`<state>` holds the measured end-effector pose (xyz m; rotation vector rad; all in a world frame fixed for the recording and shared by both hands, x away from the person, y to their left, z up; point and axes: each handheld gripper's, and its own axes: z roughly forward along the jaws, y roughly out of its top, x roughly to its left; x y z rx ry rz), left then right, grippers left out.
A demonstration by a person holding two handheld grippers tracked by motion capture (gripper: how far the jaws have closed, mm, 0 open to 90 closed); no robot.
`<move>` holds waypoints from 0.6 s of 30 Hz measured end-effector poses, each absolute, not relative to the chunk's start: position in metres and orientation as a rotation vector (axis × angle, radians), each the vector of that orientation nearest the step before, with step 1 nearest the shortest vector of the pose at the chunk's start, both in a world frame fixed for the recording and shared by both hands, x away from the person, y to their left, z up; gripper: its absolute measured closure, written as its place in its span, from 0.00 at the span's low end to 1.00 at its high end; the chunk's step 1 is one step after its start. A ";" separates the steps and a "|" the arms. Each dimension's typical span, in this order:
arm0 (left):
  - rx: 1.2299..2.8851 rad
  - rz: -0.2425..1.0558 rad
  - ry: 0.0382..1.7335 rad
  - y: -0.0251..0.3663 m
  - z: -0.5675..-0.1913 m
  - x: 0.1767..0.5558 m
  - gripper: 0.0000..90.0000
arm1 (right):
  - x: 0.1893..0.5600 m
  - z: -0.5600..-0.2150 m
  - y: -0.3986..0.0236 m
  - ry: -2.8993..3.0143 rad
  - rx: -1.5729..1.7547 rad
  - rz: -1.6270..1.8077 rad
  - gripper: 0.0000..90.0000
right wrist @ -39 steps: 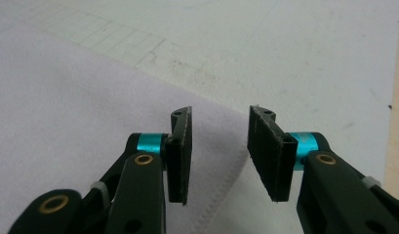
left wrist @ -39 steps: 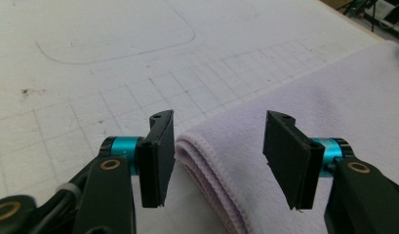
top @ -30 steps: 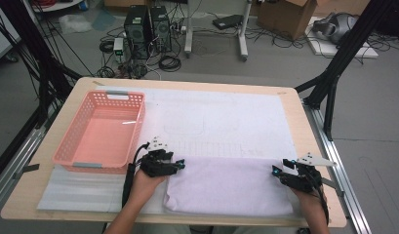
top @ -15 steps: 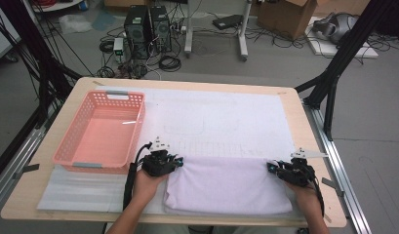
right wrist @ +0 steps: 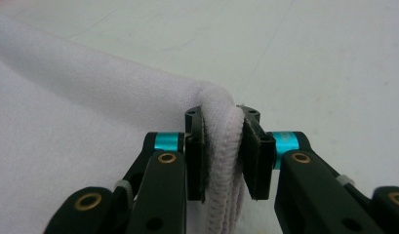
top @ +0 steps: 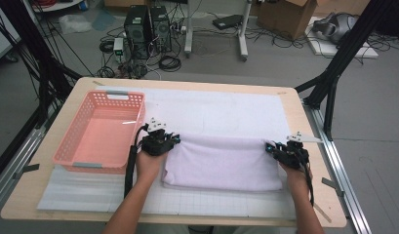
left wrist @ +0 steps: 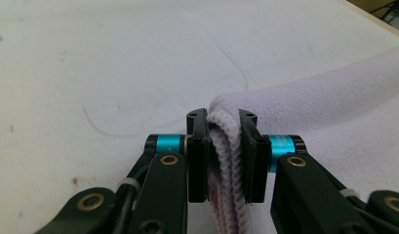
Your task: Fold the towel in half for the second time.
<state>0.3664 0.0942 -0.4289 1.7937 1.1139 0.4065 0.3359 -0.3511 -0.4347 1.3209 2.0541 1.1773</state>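
A pale lilac towel (top: 221, 163) lies folded on the white mat (top: 216, 109). My left gripper (top: 176, 140) holds its far left corner and my right gripper (top: 269, 146) its far right corner. Both sets of jaws have just been closing. In the left gripper view the left gripper (left wrist: 226, 161) squeezes the layered, stitched hem of the towel (left wrist: 333, 112) between its pads. In the right gripper view the right gripper (right wrist: 221, 161) pinches the towel (right wrist: 65, 122) at its corner in the same way. The far edge is slightly raised between the two grippers.
A pink plastic basket (top: 65, 141) stands empty on the left of the table, close beside my left hand. The mat stretches bare beyond the towel to the table's far edge (top: 187, 83). Computers and cables sit on the floor behind.
Both grippers shut on the towel's far corners, then moved away from the person. The towel has been drawn along with them, its near edge now farther from the table's front.
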 end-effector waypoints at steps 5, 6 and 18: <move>1.773 0.386 1.132 0.096 -0.432 0.380 0.85 | 0.349 -0.435 -0.349 2.047 1.350 1.159 0.82; 1.773 0.386 1.136 0.096 -0.434 0.381 0.85 | 0.351 -0.436 -0.349 2.045 1.354 1.159 0.82; 1.754 0.353 1.122 0.101 -0.430 0.369 0.55 | 0.348 -0.437 -0.351 2.015 1.402 1.163 0.54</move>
